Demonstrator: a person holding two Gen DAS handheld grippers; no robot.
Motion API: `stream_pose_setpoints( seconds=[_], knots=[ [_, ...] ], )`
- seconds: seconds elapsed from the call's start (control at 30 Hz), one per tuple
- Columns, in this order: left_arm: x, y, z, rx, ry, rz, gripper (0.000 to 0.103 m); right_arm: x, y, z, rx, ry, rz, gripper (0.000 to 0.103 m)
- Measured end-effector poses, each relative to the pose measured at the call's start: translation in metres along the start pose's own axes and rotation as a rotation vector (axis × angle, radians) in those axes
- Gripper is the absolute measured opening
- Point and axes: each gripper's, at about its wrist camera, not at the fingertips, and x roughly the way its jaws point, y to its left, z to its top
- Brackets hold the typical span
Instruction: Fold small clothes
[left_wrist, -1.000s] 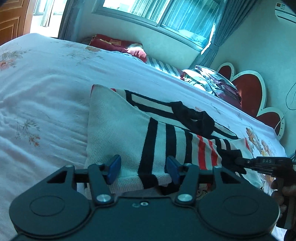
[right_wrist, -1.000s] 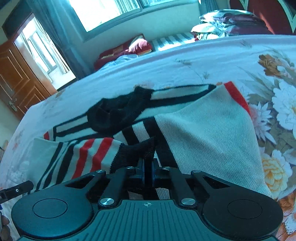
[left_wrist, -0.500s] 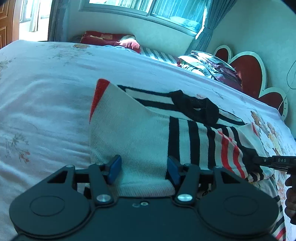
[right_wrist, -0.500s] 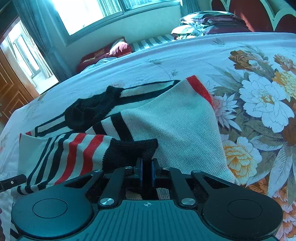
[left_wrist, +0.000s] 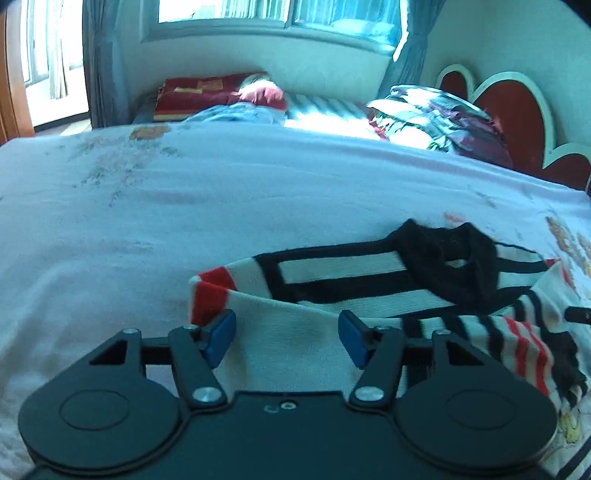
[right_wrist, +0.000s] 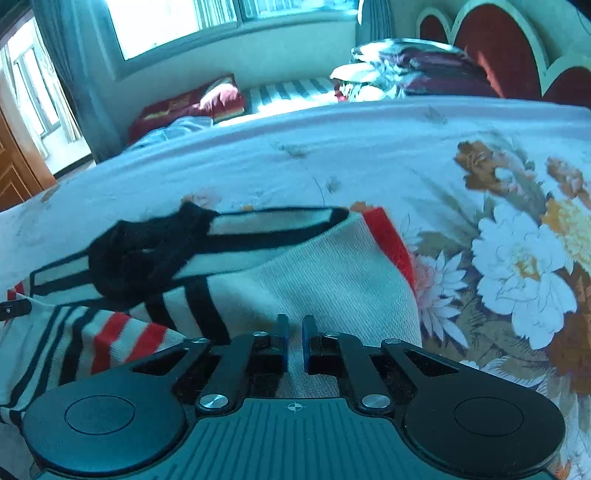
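Left wrist view: bed (left_wrist: 155, 206) fills the frame; striped knit sweater (left_wrist: 306, 354) lies near-centre to near-right, closer to the camera than a second ago.
Bed sheet: pale on the left half, big flower print (right_wrist: 517, 266) on the right half in the right wrist view; sweater sits across the boundary.
Background: folded bedding stack (left_wrist: 432, 122) far right by the red scalloped headboard (left_wrist: 517, 122), red cushion (left_wrist: 207, 92) far left under the window. Irrelevant to the step.
Sweater layout: white body panel folded over toward the near side, red hem edge (left_wrist: 207, 295) at its left corner, black collar (left_wrist: 443, 258) bunched far of centre, red/black striped sleeve (left_wrist: 517, 350) draped at near right.
Change, sweater: white panel was spread taller and wider a second ago; now it sits lower and flatter, with the red corner drawn in near the left pad.
Change, left gripper (left_wrist: 286, 341): jaws opening, wider than a second ago. White knit lies between the blue pads, but they do not press on it. Reads as a release.
Change, right gripper (right_wrist: 294, 341): none in the jaws; together, narrow slit only. A second ago they sat on the black cuff; now white fabric lies behind them. Cannot tell whether any cloth is pinched.
Right gripper, second sighting: dark tip (left_wrist: 578, 315) at far right edge of the left wrist view, beside the sleeve.
Task read: one fold looks laid down. Sleeve and collar are still loose, so I judge more folds remain.
Risk: loose sleeve may drag if the right side pulls away.
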Motion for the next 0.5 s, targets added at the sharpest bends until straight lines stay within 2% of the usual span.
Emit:
stream_pose_setpoints(
  seconds=[0.07, 0.13, 0.2, 0.23, 0.27, 0.3, 0.37, 0.4, 0.43, 0.5],
  knots=[
    [-0.016, -0.018, -0.010, -0.016, -0.014, -0.063, 0.065, -0.011, 0.016, -0.002, -0.006, -0.021, 0.096, 0.007],
    [-0.022, -0.039, -0.024, -0.015, -0.004, -0.097, 0.067, -0.006, 0.043, -0.005, -0.048, 0.012, 0.160, 0.007],
    [-0.020, -0.060, -0.037, -0.006, 0.021, -0.118, 0.066, 0.002, 0.070, -0.013, -0.100, 0.041, 0.196, 0.028],
    [-0.019, -0.067, -0.043, -0.002, 0.030, -0.115, 0.066, 0.006, 0.081, -0.018, -0.125, 0.048, 0.211, 0.057],
    [-0.018, -0.074, -0.049, 0.009, 0.035, -0.108, 0.067, 0.008, 0.090, -0.024, -0.151, 0.047, 0.221, 0.076],
    [-0.019, -0.077, -0.055, 0.027, 0.028, -0.085, 0.067, 0.010, 0.095, -0.028, -0.178, 0.051, 0.223, 0.077],
    [-0.025, -0.074, -0.065, 0.070, 0.009, -0.034, 0.067, 0.014, 0.098, -0.039, -0.247, 0.061, 0.162, 0.077],
    [-0.028, -0.066, -0.070, 0.078, 0.007, -0.005, 0.067, 0.012, 0.091, -0.042, -0.271, 0.045, 0.117, 0.072],
    [-0.032, -0.057, -0.076, 0.080, 0.007, 0.014, 0.067, 0.010, 0.081, -0.045, -0.282, 0.036, 0.094, 0.058],
    [-0.043, -0.036, -0.086, 0.073, -0.006, 0.004, 0.068, 0.002, 0.057, -0.048, -0.278, 0.029, 0.053, 0.054]
  ],
)
